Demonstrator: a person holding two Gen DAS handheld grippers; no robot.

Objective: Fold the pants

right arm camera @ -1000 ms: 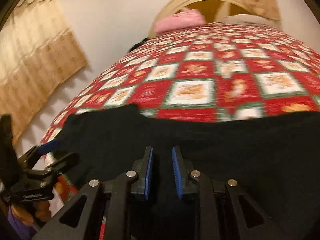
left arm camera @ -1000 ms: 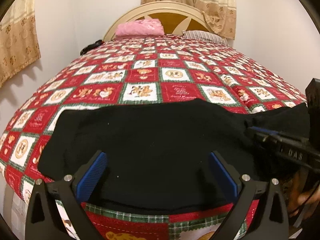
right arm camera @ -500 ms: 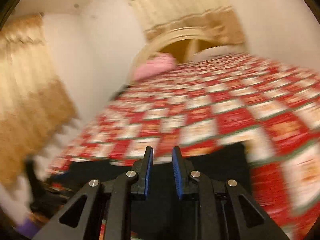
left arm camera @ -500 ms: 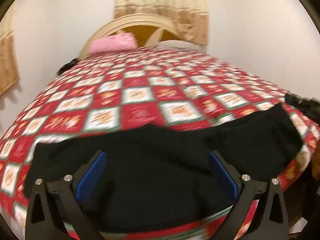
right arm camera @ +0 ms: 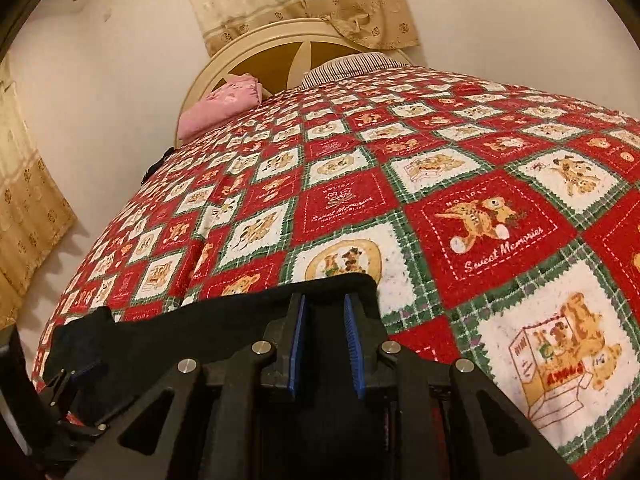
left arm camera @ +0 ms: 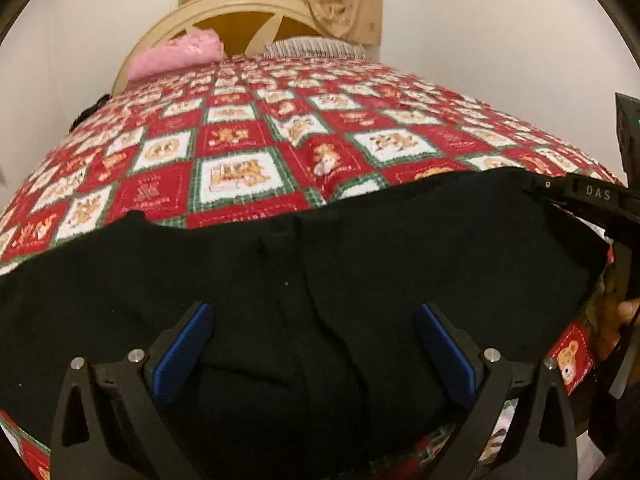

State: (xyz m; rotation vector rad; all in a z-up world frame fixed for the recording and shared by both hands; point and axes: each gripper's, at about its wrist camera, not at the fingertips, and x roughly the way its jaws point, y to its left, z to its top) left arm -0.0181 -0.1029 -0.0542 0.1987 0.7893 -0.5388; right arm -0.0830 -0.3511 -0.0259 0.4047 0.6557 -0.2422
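Note:
Black pants [left arm camera: 360, 264] lie spread across the near edge of the bed, with soft creases in the middle. My left gripper [left arm camera: 316, 344] is open wide just above them, holding nothing. My right gripper [right arm camera: 326, 344] is shut on the right end of the pants [right arm camera: 224, 320], near a rounded corner of the cloth. The right gripper also shows at the right edge of the left wrist view [left arm camera: 576, 196], at the far right corner of the pants. The left gripper shows at the lower left of the right wrist view [right arm camera: 80, 376].
The bed carries a red, white and green patchwork quilt [left arm camera: 256, 152] [right arm camera: 460, 208]. A pink pillow [left arm camera: 176, 56] and a striped pillow [left arm camera: 316, 46] lie by the cream headboard [left arm camera: 240, 12]. Beige curtains [right arm camera: 36, 216] hang on the white walls.
The right gripper, shut on the cloth, has carried the pants' end out to the right, spreading the pants wider. The left gripper stayed open and swung its view rightward over the pants.

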